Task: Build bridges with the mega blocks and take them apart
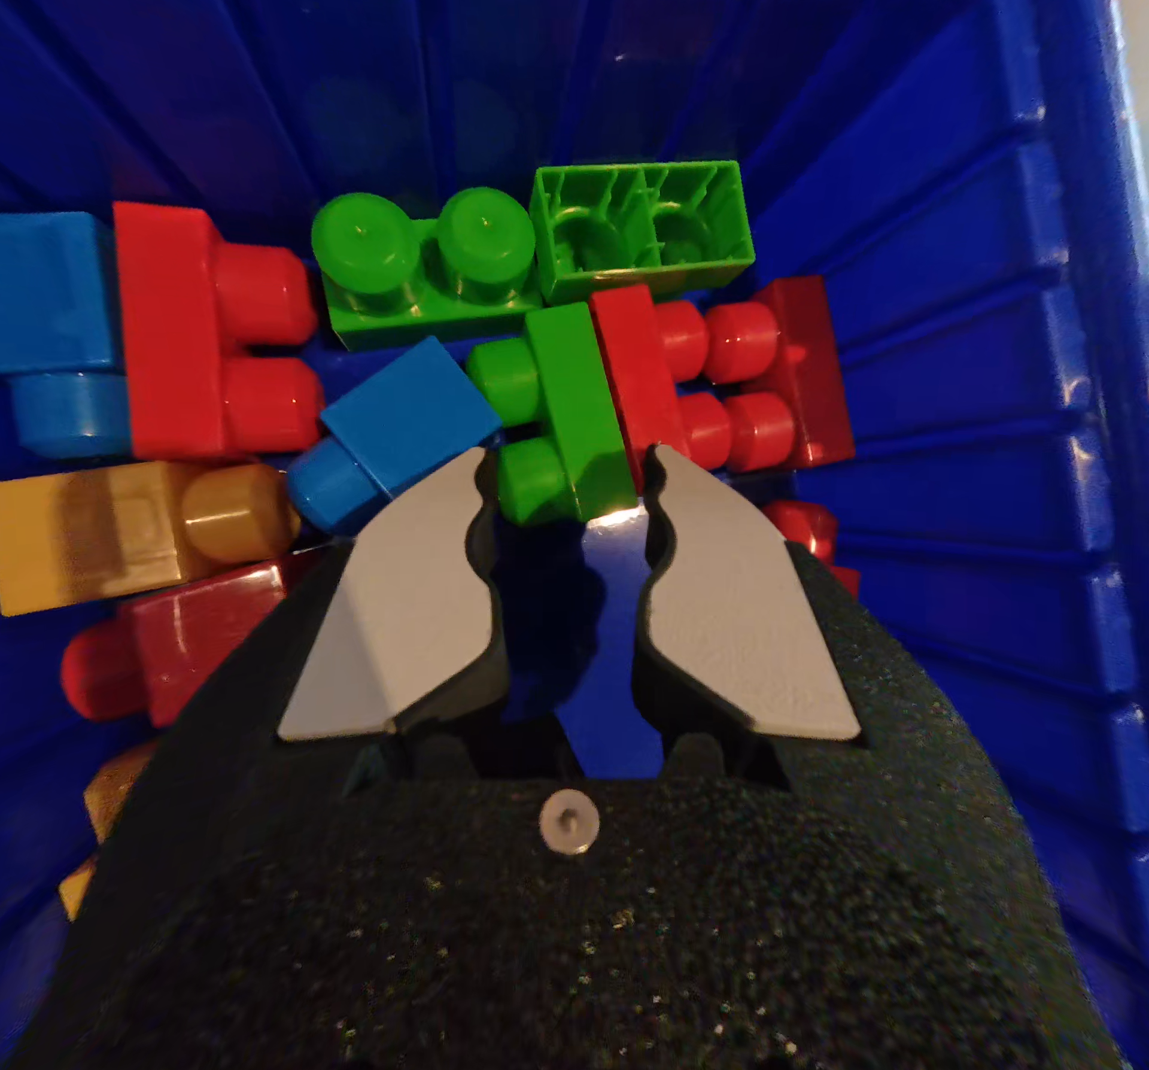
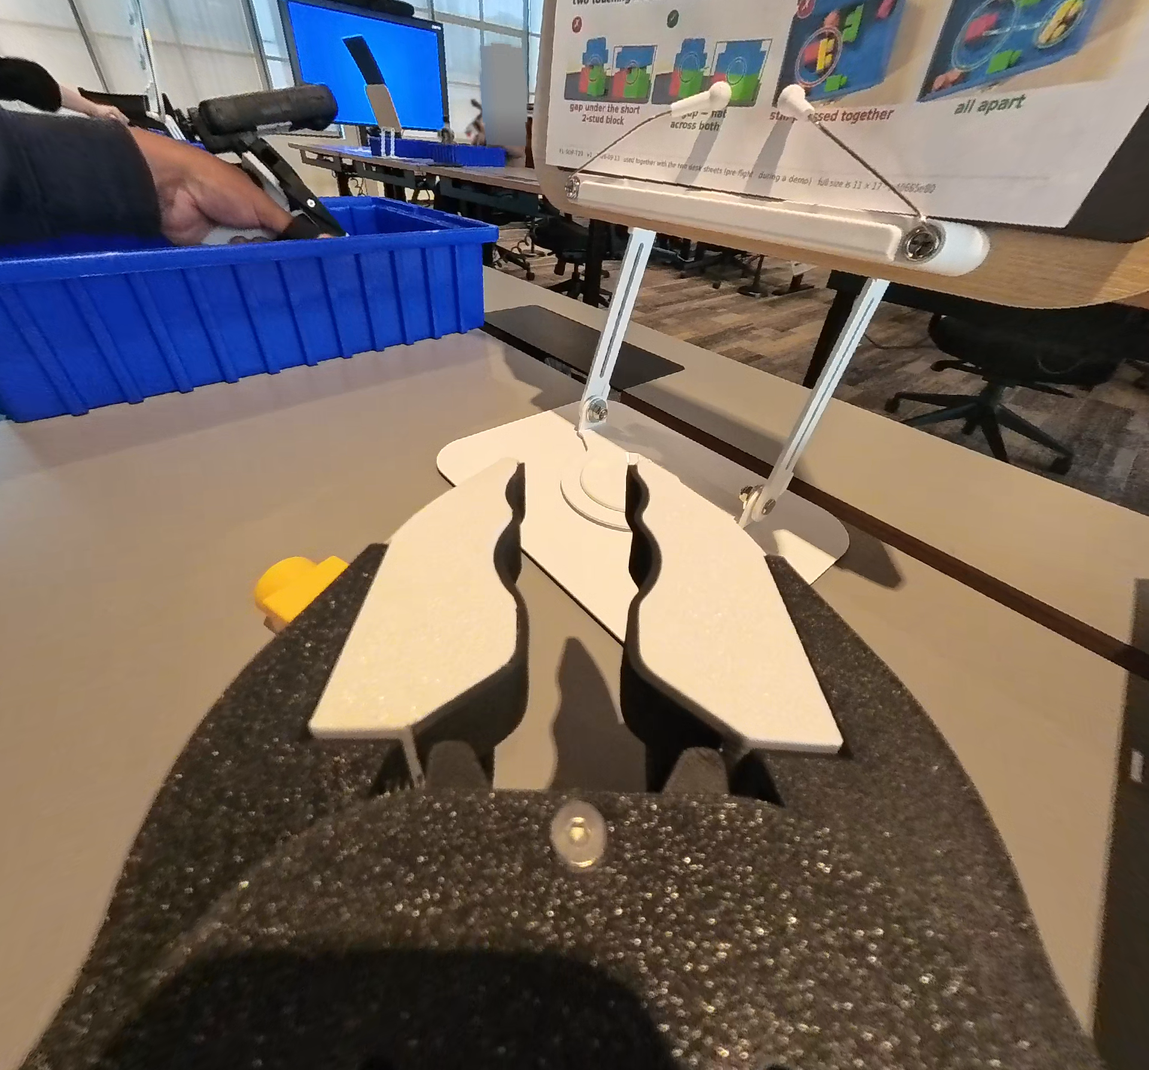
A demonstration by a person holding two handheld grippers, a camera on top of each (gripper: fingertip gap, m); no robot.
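Observation:
My left gripper (image 1: 569,462) is open and empty inside the blue bin (image 1: 932,393), its tips just short of a green two-stud block (image 1: 559,418) lying on its side. A blue one-stud block (image 1: 398,424) lies against the left fingertip. Red two-stud blocks (image 1: 653,381) lie stud to stud on the right. More red (image 1: 186,325), green (image 1: 423,269), blue and yellow (image 1: 124,524) blocks lie around. My right gripper (image 2: 575,471) is open and empty above the grey table (image 2: 186,511). A yellow block (image 2: 292,586) peeks out beside its left side.
In the right wrist view the blue bin (image 2: 236,306) stands at the left with a person's hand (image 2: 205,194) holding the other gripper in it. A white stand (image 2: 622,518) holding an instruction sheet (image 2: 808,45) is straight ahead. Chairs and a monitor stand beyond. The gap from one gripper's tips to the other's is roughly 50 centimetres. To reach the yellow block (image 2: 292,586) in a straight line is about 12 centimetres for my right fingers, about 40 centimetres for my left.

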